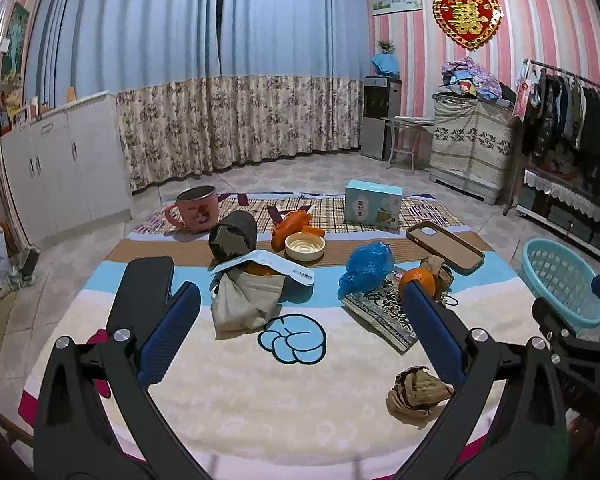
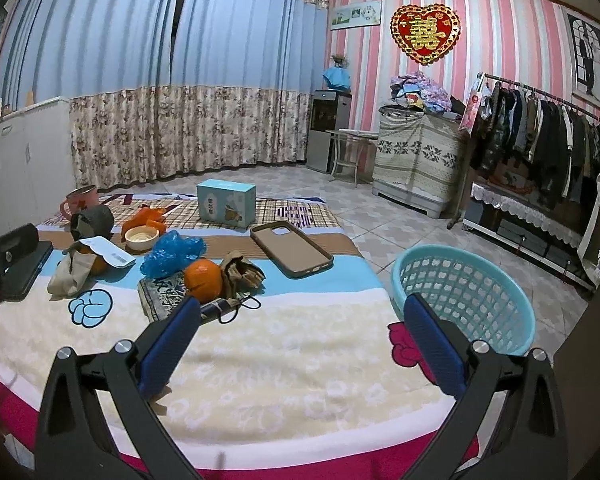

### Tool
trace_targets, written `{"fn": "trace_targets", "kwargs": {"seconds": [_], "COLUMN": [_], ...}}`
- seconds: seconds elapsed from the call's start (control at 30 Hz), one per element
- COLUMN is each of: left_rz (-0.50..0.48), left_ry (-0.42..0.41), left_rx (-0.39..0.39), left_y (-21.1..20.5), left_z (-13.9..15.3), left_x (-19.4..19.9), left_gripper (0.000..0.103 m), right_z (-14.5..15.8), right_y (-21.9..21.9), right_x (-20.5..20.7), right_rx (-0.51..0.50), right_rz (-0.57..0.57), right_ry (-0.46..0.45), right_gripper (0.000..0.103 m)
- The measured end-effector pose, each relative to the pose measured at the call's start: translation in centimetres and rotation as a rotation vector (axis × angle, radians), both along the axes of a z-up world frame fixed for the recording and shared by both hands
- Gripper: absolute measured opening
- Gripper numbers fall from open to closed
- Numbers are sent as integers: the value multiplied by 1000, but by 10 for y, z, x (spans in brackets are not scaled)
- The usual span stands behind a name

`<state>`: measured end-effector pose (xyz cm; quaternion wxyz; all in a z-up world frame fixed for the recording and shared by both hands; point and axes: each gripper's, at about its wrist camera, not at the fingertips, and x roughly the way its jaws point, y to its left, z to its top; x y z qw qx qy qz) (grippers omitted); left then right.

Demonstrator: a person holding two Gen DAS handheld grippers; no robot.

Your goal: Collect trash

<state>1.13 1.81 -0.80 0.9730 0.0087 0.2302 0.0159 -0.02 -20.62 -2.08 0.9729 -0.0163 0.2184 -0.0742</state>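
Blue pads line the left gripper (image 1: 300, 332), which in the left wrist view hangs spread wide over a fleecy cartoon-print blanket (image 1: 260, 392) with nothing between its fingers. A crumpled brown paper wad (image 1: 418, 394) lies at five o'clock, just inside the right-hand finger. At twelve o'clock sits a grey cloth bag (image 1: 246, 300) with a white labelled packet (image 1: 278, 266) across its top; toward one o'clock are a blue plastic bag (image 1: 368, 266), an orange (image 1: 420, 280) and a patterned booklet (image 1: 380, 312). The turquoise basket (image 1: 560, 280) stands at three o'clock, off the blanket's edge. In the right wrist view the right gripper (image 2: 302, 334) is likewise fully apart and empty. The orange (image 2: 203, 279) rests at eleven o'clock, touching a second crumpled brown paper (image 2: 240, 274), with the blue plastic bag (image 2: 172, 254) behind it. A brown phone case (image 2: 291, 249) lies at twelve o'clock, and the basket (image 2: 464, 296) sits at two o'clock on the tiled floor.
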Motion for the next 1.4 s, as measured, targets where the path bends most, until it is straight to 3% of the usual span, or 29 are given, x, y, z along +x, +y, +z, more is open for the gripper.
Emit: {"fn": "trace_targets", "kwargs": {"seconds": [0.27,0.43,0.6,0.73,0.83,1.0,1.17,1.4], "left_rz": [-24,-67,-121,-130,-134,-132,-146,-147], "left_ry": [18,43,91,160,158,206,225,328], "left_rx": [2,-23,-9,-36,-69,-1,-15,-43], "left_y": [-16,-30,-54,-63,-68,-86,-88,-87], "left_z": [-8,-15,-31,-48,-56,-75,-83,-100], "left_x": [1,3,9,18,17,23,25,39], "left_gripper": [98,98,98,98,98,98,98,67], "right_z": [2,4,-1,-2,0,-3,-5,-7], "right_y": [-25,-54,-59,-57,-55,-60,-61,-59], "right_x": [9,10,14,17,14,16,18,20], "right_rx": [31,124,88,64,50,63,63,54], "right_rz": [-40,-82,-121,-122,-128,-134,-140,-140], "right_ry": [23,24,20,17,-6,-1,2,-1], "right_gripper": [99,99,99,99,99,99,99,99]}}
